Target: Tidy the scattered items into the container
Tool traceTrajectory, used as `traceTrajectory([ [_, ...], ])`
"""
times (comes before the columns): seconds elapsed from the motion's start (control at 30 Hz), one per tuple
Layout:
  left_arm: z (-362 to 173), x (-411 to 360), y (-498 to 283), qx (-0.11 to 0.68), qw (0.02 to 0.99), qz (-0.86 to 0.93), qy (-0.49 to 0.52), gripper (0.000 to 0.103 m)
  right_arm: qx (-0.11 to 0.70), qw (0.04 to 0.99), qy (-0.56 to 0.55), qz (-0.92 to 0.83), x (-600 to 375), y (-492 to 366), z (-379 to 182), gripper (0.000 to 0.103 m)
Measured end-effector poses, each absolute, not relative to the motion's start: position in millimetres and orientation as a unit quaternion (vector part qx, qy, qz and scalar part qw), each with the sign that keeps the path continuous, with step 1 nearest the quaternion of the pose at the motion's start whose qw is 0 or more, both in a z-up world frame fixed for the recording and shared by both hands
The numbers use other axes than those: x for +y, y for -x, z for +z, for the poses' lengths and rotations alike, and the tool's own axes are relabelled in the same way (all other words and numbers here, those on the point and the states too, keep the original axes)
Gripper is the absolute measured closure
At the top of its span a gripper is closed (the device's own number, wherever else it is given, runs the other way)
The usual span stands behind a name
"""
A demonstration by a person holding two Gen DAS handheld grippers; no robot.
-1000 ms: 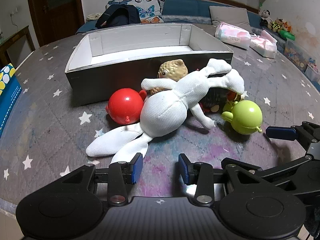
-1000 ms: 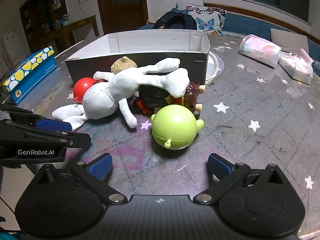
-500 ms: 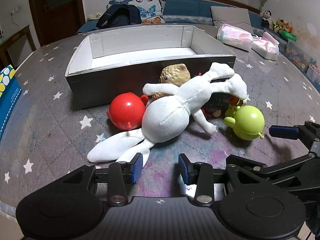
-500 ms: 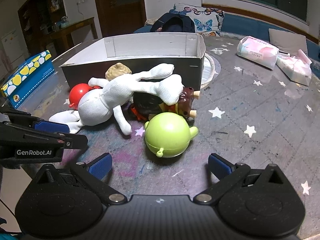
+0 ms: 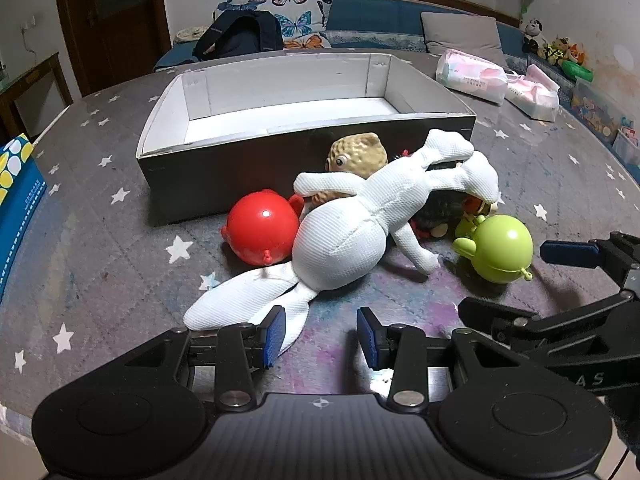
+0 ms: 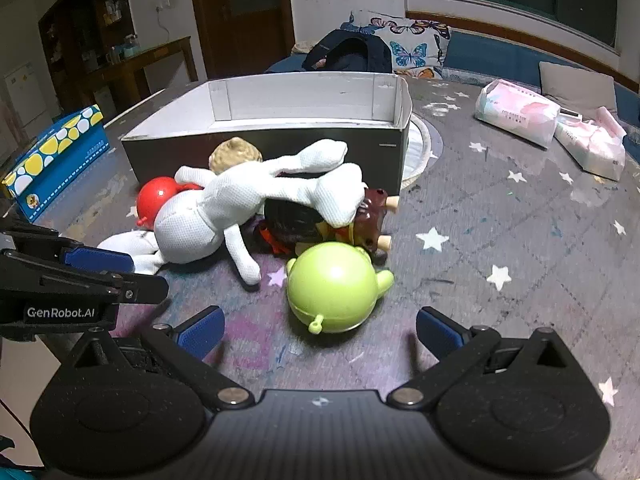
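A white plush rabbit (image 5: pixel 360 224) (image 6: pixel 240 204) lies in front of the dark open box (image 5: pixel 224 168) (image 6: pixel 280 148), whose white inside holds nothing. A red round toy (image 5: pixel 260 236) (image 6: pixel 156 196) is at its left, a tan plush head (image 5: pixel 356 156) (image 6: pixel 234 154) behind it, a green round toy (image 5: pixel 500 248) (image 6: pixel 332 284) at its right, and a brown doll (image 6: pixel 364 220) partly under it. My left gripper (image 5: pixel 320 334) is open and empty, just short of the rabbit's ears. My right gripper (image 6: pixel 318 328) is wide open, empty, close to the green toy.
A blue and yellow carton (image 5: pixel 16 184) (image 6: pixel 56 152) stands at the table's left edge. Two pink tissue packs (image 5: pixel 472 76) (image 6: pixel 520 110) lie at the far right. A sofa with cushions and a dark bag (image 5: pixel 240 36) is behind the table.
Both grippers have drawn back and risen a little, so the toys look smaller. Both sets of jaws keep the same opening. The toys have not moved.
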State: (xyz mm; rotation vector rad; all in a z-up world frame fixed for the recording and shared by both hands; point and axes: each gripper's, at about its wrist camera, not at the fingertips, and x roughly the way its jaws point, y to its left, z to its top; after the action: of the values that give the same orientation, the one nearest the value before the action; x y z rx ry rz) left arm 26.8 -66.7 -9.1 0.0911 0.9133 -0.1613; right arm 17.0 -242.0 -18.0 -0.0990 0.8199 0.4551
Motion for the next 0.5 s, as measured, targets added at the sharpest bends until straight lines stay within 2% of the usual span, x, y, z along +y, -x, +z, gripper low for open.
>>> traceTrajectory([
  [0.3,-10.5,-62.0,-27.0,0.443,0.892,-0.076,-0.047,0.061,0.386,0.893,0.050,0.224,-242.8,-22.6,-10.4,0.001],
  [0.37,-10.0,-61.5,-26.7,0.443,0.892,-0.078,-0.048,0.061,0.385,0.893,0.050,0.226,-241.6,-23.9,-9.4,0.005],
  [0.5,-10.0,-59.8,-26.5,0.442,0.892,-0.080,-0.052,0.061,0.383,0.893,0.053,0.231,-238.8,-26.6,-5.7,0.006],
])
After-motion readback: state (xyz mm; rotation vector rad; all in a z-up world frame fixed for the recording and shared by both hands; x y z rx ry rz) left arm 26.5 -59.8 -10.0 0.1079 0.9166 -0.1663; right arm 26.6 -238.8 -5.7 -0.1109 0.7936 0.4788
